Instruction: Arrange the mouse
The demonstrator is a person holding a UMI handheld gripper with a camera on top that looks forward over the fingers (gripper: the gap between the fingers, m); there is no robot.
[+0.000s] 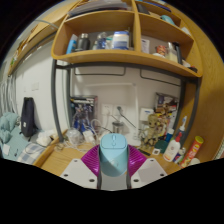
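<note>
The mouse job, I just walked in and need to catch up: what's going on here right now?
A person is holding the handheld tool raised above a cluttered desk, facing a wall with wooden shelves. A light blue object sits between the pink pads, and both fingers appear to press on it. It may be the mouse, but its shape is hard to tell from this angle. Bottles and small containers stand along the back of the desk beyond the fingers.
</note>
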